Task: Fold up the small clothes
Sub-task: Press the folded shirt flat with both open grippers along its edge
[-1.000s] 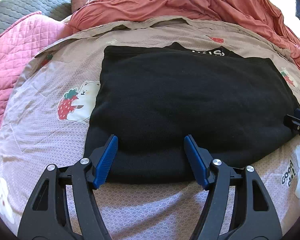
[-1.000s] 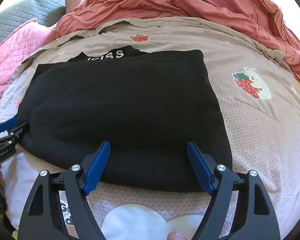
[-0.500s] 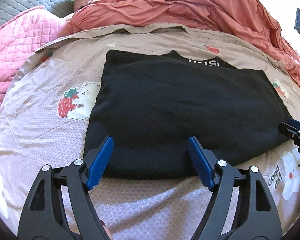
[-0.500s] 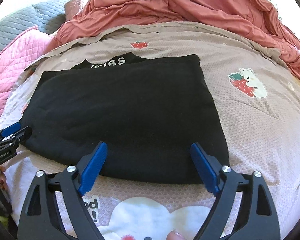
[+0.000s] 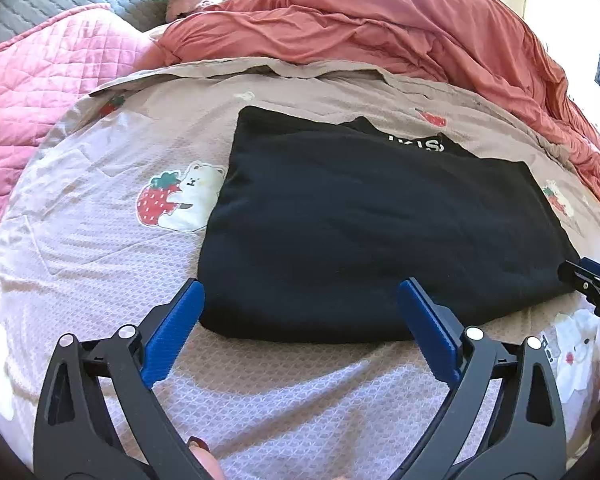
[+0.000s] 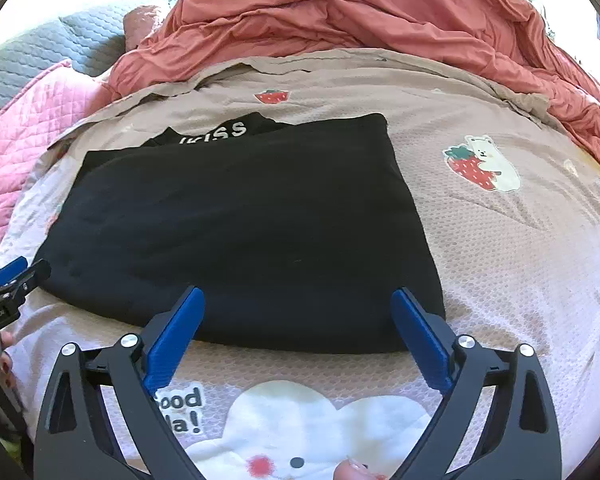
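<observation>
Lying flat on the printed bedsheet [image 5: 100,264], the black garment [image 5: 380,220] is judged already folded into a neat rectangle; perhaps one more fold is left. Both the left gripper [image 5: 300,300] and the right gripper [image 6: 296,304] are held spread wide, empty, just short of its near edge. "KISS" [image 6: 220,134] is read on the garment, "Good" [image 6: 180,402] on the sheet.
</observation>
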The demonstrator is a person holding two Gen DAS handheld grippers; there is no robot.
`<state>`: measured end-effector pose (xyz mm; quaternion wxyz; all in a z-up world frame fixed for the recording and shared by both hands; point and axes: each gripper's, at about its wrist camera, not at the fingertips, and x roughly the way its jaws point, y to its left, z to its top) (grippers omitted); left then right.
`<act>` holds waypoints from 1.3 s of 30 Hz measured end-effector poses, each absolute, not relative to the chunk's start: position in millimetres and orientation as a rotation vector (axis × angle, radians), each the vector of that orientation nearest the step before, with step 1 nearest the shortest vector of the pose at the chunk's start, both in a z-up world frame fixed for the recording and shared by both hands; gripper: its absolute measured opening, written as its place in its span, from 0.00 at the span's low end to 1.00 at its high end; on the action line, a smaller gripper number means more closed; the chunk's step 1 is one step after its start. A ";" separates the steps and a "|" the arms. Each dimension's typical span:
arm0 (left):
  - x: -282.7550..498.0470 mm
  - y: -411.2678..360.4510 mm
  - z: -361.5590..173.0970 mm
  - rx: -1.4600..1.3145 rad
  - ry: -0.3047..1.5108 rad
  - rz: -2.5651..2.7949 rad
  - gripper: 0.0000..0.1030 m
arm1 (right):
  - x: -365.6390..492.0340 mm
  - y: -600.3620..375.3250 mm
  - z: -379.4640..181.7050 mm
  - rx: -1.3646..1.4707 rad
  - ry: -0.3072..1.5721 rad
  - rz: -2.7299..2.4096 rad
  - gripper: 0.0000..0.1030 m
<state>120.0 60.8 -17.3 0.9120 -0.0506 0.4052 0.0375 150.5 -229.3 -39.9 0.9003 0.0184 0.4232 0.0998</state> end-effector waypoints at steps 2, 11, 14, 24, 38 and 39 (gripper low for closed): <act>116.9 62.0 -15.5 -0.112 0.827 0.072 0.90 | 149.0 -228.2 -38.8 0.036 0.874 0.208 0.94; 107.2 68.4 -9.6 -0.124 0.804 0.082 0.91 | 141.9 -221.7 -33.5 0.039 0.860 0.235 0.95; 103.9 70.8 -8.5 -0.132 0.798 0.085 0.91 | 138.8 -218.9 -29.3 0.040 0.848 0.247 0.95; 97.2 77.2 -5.6 -0.153 0.788 0.086 0.91 | 128.0 -207.4 -10.1 0.031 0.802 0.284 0.95; 89.6 105.6 -1.1 -0.211 0.768 0.150 0.91 | 118.1 -179.5 5.6 -0.006 0.763 0.361 0.95; 89.6 107.5 -1.2 -0.213 0.769 0.156 0.91 | 117.3 -175.9 6.0 -0.013 0.762 0.368 0.95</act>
